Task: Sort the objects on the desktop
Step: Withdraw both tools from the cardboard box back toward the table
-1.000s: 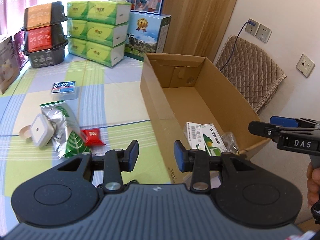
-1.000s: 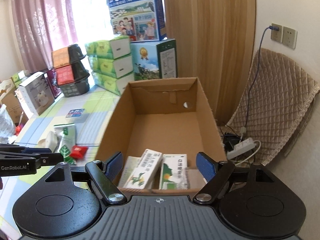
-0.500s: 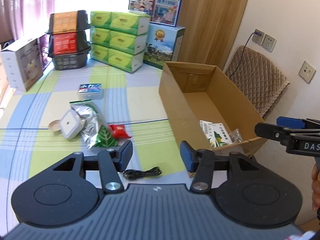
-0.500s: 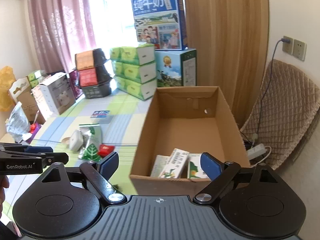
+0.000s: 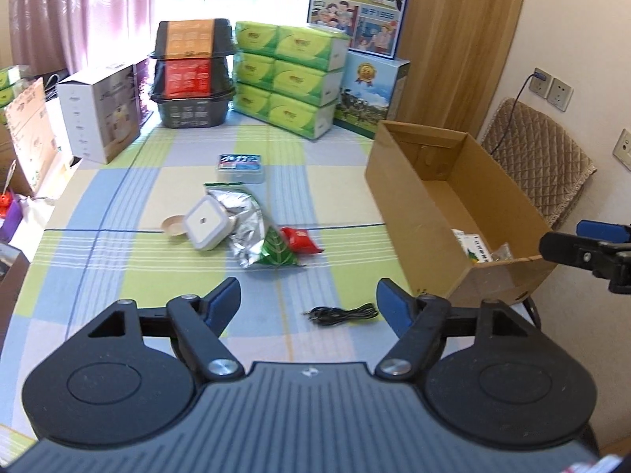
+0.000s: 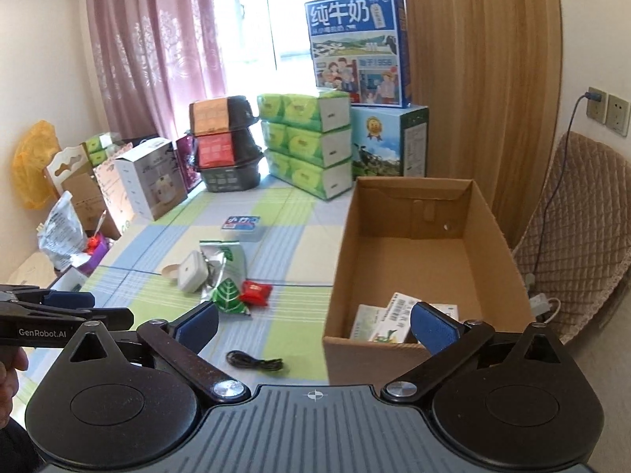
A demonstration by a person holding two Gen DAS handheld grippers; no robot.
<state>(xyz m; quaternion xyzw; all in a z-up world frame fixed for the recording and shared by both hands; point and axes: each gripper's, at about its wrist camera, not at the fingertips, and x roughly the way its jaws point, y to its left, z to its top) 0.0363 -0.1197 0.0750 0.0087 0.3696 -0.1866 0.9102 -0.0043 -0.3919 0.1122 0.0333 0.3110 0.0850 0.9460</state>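
- On the checked tablecloth (image 5: 118, 197): black cable (image 5: 342, 312), red packet (image 5: 300, 239), foil bag (image 5: 247, 220), white square box (image 5: 206, 223), all outside the cardboard box (image 5: 410, 213).
- Left gripper (image 5: 308, 304): jaws apart, empty, above the cable.
- Right gripper (image 6: 314, 325): jaws wide apart, empty.
- Medicine boxes (image 6: 388, 319) lie inside the cardboard box.

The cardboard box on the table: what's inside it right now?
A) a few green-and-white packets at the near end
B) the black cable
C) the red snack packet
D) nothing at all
A: the green-and-white packets lie at the near end of the cardboard box, while the black cable and the red snack packet are out on the table.
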